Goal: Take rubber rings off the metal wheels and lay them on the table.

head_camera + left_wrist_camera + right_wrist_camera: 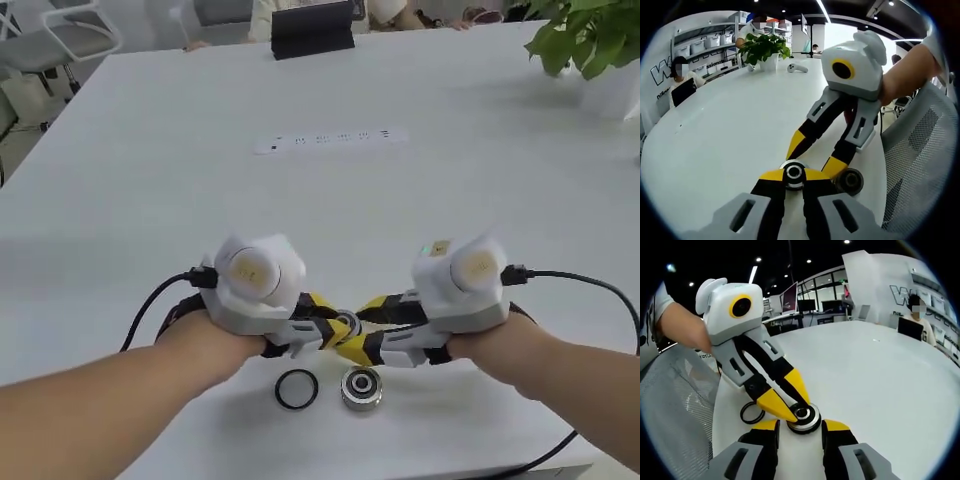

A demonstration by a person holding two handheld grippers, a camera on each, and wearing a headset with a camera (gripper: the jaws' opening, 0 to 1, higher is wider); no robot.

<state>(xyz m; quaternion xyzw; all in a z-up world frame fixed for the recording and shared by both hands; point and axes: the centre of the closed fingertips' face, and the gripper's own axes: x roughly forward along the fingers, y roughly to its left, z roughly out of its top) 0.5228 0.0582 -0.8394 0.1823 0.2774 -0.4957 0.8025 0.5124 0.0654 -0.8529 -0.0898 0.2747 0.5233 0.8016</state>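
A metal wheel is held just above the white table, with my left gripper shut on it. In the left gripper view the yellow tips pinch this wheel. My right gripper faces it from the other side and stands open, its jaws either side of the wheel in the right gripper view. On the table below lie a loose black rubber ring and a second metal wheel. The ring and the second wheel also show close up.
A white power strip lies mid-table. A potted plant stands at the far right corner and a black tablet at the far edge. A mesh chair is close behind the near edge. Black cables trail from both grippers.
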